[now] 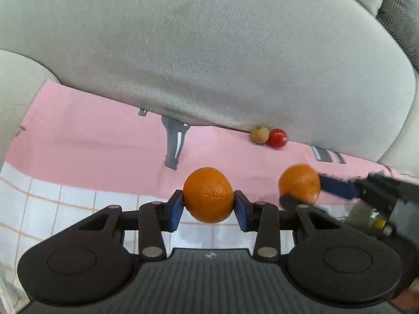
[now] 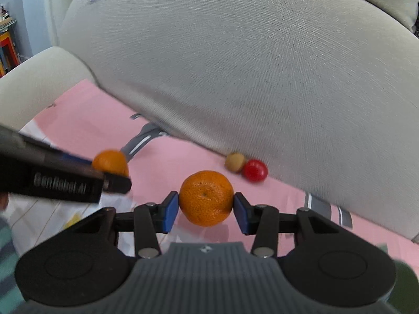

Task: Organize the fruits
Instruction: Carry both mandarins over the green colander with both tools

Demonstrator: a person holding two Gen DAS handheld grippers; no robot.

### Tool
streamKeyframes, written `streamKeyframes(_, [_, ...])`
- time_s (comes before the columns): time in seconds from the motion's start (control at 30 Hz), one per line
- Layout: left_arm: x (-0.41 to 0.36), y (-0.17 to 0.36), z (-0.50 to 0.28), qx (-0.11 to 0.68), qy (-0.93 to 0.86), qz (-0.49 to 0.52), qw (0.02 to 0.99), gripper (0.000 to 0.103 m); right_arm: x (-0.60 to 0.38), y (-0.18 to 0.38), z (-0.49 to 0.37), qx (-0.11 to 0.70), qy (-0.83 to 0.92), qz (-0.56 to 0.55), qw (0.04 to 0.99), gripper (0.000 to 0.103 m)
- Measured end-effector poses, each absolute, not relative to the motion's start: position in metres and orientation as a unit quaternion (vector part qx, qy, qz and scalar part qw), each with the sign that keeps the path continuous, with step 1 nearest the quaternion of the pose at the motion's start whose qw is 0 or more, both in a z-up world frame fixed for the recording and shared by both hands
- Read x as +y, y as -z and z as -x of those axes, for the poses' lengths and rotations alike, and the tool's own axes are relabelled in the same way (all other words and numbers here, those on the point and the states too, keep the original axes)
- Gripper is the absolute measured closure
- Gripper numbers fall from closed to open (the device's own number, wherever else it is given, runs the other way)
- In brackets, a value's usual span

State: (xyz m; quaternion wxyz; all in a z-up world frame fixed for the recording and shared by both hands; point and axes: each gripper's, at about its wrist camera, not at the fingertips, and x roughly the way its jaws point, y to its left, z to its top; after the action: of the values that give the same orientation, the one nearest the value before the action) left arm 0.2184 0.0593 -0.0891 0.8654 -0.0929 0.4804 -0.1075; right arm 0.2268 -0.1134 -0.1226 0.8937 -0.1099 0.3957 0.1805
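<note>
My left gripper (image 1: 208, 204) is shut on an orange (image 1: 208, 195) and holds it above the pink cloth (image 1: 104, 141). My right gripper (image 2: 206, 205) is shut on a second orange (image 2: 206, 198), also held above the cloth. Each gripper shows in the other's view: the right one with its orange (image 1: 299, 184) at the right of the left wrist view, the left one with its orange (image 2: 110, 162) at the left of the right wrist view. A tan round fruit (image 1: 259, 135) and a red fruit (image 1: 277, 138) lie side by side on the cloth against the cushion; both show in the right wrist view, tan (image 2: 235, 161) and red (image 2: 254, 170).
A big grey-beige sofa cushion (image 1: 209, 52) fills the background behind the cloth. A sofa arm (image 2: 39, 78) rises at the left. A white checked cloth (image 1: 52, 204) lies at the near left. Grey printed shapes (image 1: 174, 141) mark the pink cloth.
</note>
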Motion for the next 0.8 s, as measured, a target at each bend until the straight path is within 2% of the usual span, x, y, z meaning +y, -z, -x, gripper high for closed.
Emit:
streamKeyframes(0.37, [0.018,0.038,-0.162,0.454,0.161,0.061,0.874,0.057,-0.140,0.091,-0.137,0.380,-0.186,0.108,0.900,0.060])
streamKeyframes(0.8, [-0.045,0.006,-0.106,0.428,0.230,0.005,0.874,0.057,-0.191,0.078,-0.087,0.361,-0.139,0.094,0.917,0.060])
